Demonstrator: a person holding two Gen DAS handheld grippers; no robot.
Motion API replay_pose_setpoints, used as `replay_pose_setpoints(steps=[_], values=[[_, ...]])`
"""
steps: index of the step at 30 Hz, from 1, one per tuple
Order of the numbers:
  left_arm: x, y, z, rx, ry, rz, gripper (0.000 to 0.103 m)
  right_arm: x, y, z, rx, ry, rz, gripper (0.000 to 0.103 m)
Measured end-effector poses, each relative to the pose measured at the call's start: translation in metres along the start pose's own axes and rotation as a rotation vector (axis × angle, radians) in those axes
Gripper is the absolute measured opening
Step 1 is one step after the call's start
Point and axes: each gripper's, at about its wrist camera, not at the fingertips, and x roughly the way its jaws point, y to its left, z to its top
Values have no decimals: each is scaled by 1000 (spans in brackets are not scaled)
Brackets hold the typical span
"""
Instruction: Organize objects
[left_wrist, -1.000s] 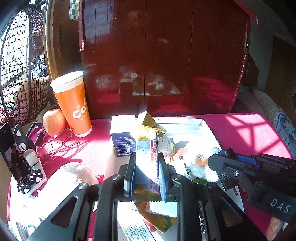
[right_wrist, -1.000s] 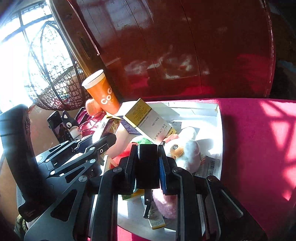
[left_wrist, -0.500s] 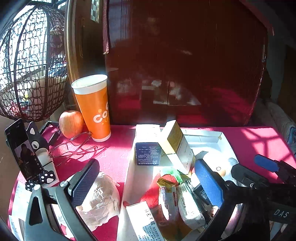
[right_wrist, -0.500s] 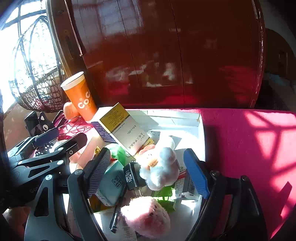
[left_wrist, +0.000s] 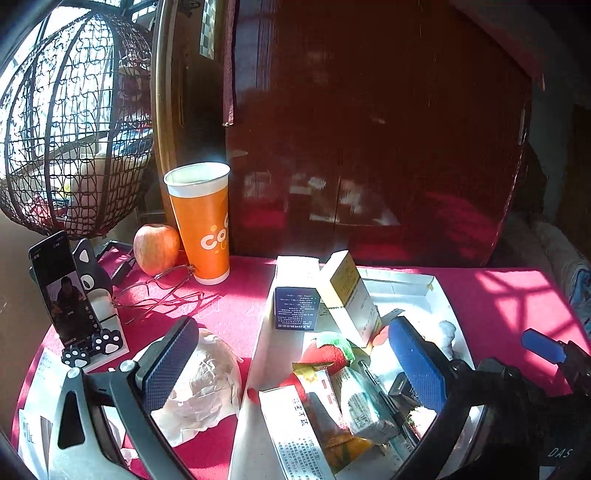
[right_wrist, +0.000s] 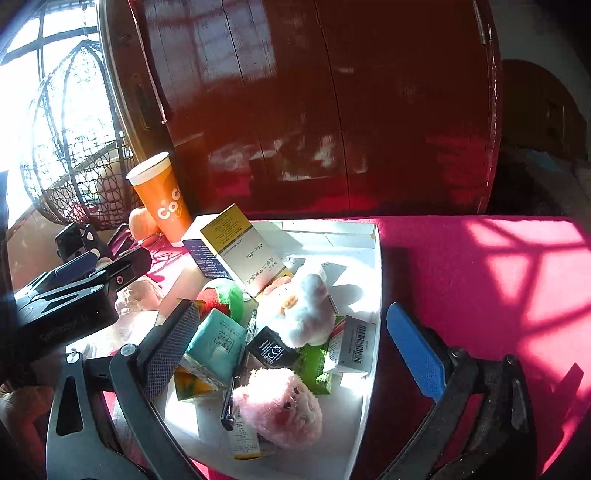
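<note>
A white tray (left_wrist: 402, 288) (right_wrist: 365, 373) on the pink table holds several things: a dark blue box (left_wrist: 296, 308), a yellow-and-white box (left_wrist: 349, 295) (right_wrist: 243, 249), a red-and-green plush (left_wrist: 328, 352), a white plush (right_wrist: 306, 306), a pink plush (right_wrist: 279, 410), a black charger (right_wrist: 271, 350) and a teal packet (right_wrist: 216, 343). My left gripper (left_wrist: 295, 363) is open and empty above the tray's near left. My right gripper (right_wrist: 295, 347) is open and empty above the tray's near end.
An orange paper cup (left_wrist: 203, 225), an apple (left_wrist: 156, 248), glasses (left_wrist: 159, 291), a phone on a cat stand (left_wrist: 68, 291) and crumpled paper (left_wrist: 199, 391) lie left of the tray. A dark red cabinet (left_wrist: 369, 129) stands behind. A wire basket chair (left_wrist: 66, 129) is far left.
Both grippers went from shut to wide open and pulled back and up from the tray. The black charger now lies in the tray.
</note>
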Motion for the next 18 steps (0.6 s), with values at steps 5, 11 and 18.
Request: replay_pose_setpoints(steps=[5,11,18], values=[[-25,-2,-5,-28,-38,-14,103,-19,0,-10,-31,-21,-23,103],[-57,-11,-20,-57,-52,-36,103,-52,-4,-25,-72,-86,-78,103],[-105,-39,-24,25,-124,125,103,-106,-29,-35,-21,-222,-205,103]])
